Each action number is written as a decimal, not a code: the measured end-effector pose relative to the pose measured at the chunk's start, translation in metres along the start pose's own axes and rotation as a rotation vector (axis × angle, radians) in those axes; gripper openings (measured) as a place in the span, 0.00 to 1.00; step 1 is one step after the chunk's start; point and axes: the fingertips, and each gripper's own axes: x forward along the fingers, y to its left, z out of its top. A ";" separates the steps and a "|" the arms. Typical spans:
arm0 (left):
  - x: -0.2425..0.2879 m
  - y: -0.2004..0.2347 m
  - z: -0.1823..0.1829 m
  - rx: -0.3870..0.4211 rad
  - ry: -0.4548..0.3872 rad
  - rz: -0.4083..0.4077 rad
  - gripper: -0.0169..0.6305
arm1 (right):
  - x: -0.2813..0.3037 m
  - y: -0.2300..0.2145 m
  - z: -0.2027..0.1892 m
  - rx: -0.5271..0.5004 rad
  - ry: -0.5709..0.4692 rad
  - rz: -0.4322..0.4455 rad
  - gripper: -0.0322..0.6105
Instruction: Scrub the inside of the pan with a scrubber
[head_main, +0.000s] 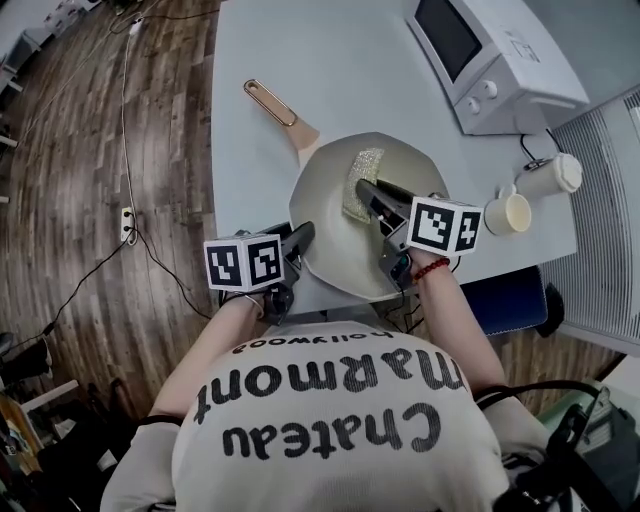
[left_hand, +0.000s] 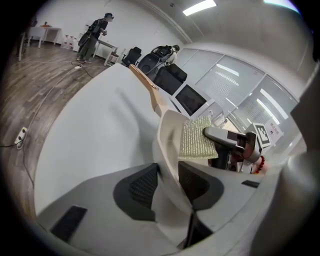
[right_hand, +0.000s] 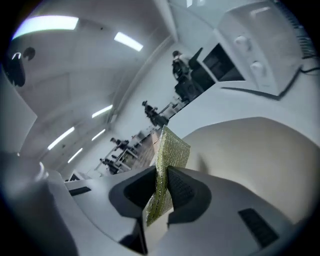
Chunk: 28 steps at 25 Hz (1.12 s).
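We note the pan on the table; right gripper clamped on the scrubber, held over the pan's far inner side; left gripper wide, jaws straddling the pan's near rim.

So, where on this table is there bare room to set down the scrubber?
The pale grey table is bare left of the cream round pan and its wooden handle, out to the left edge. A narrower bare strip lies between the pan and the white microwave. It is crowded at the right: the cream mug, a white cup and a cable.
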 end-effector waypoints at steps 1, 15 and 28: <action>-0.001 0.000 0.000 -0.007 0.010 -0.013 0.27 | 0.008 0.007 -0.006 -0.051 0.049 0.018 0.16; -0.021 -0.008 -0.005 0.013 0.024 -0.165 0.25 | 0.064 0.057 -0.073 -0.006 0.294 0.194 0.16; -0.021 -0.010 -0.005 0.062 0.040 -0.189 0.24 | 0.083 0.025 -0.095 0.005 0.356 0.051 0.16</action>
